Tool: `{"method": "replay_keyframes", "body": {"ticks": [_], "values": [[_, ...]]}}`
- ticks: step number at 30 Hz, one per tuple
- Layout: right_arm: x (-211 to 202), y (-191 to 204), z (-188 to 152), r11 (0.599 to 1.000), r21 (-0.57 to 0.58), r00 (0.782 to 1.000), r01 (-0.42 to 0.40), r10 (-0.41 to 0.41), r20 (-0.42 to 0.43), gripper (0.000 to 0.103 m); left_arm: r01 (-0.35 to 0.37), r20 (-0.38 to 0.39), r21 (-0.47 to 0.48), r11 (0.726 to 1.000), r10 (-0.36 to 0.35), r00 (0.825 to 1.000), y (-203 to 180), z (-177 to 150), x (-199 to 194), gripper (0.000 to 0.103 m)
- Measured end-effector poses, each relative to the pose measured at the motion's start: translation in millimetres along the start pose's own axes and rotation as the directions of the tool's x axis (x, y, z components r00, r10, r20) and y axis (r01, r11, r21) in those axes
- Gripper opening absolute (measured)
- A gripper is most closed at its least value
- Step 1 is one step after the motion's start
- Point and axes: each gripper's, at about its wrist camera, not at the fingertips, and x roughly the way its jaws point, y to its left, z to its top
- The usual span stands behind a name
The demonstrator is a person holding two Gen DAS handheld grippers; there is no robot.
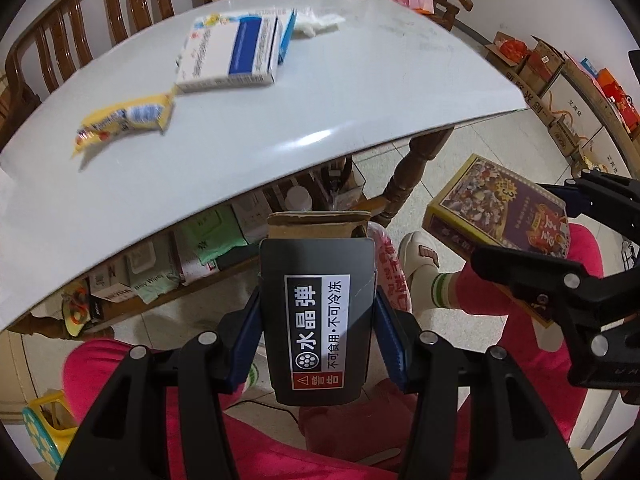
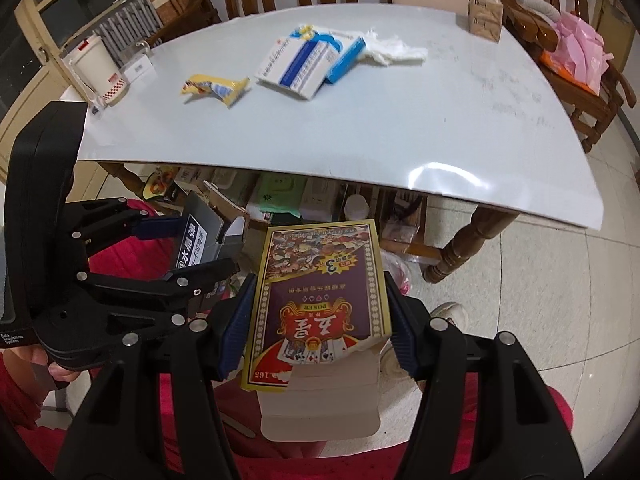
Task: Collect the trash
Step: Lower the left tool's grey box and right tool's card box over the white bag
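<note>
My left gripper (image 1: 318,296) is shut on a dark grey box (image 1: 316,356) with a black-and-white label and an open cardboard flap on top. My right gripper (image 2: 319,284) is shut on a yellow and purple poker card box (image 2: 320,300) with a torn end. Each shows in the other view: the right gripper (image 1: 520,226) with the card box (image 1: 496,204), the left gripper (image 2: 206,246) with the grey box (image 2: 200,240). Both hang in front of the table edge, over a person's red-clad legs. On the table (image 2: 400,140) lie a yellow wrapper (image 2: 216,86), white-and-blue boxes (image 2: 300,64) and crumpled tissue (image 2: 392,54).
A thin plastic bag with red print (image 1: 394,280) lies on the floor below the grippers, beside a slippered foot (image 1: 420,252). Wooden chairs ring the table. A paper cup (image 2: 98,64) and a brown carton (image 2: 484,12) stand at its far edges. Cardboard boxes (image 1: 560,92) line the wall.
</note>
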Motion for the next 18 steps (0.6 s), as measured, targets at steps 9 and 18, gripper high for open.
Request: {"method": "replay_keyframes", "body": {"ticks": [9, 18], "values": [[35, -16, -9, 0.999, 0.026, 0.999, 0.035, -0.034, -0.039, 0.059, 0.027, -0.09, -0.023, 0.999, -0.029, 0.996, 1, -6, 49, 0.051], [84, -33, -19, 0.995, 0.094, 0.995, 0.023, -0.014, -0.1, 0.059, 0.048, -0.164, -0.053, 0.997, -0.056, 0.985, 2, -6, 94, 0.051]]}}
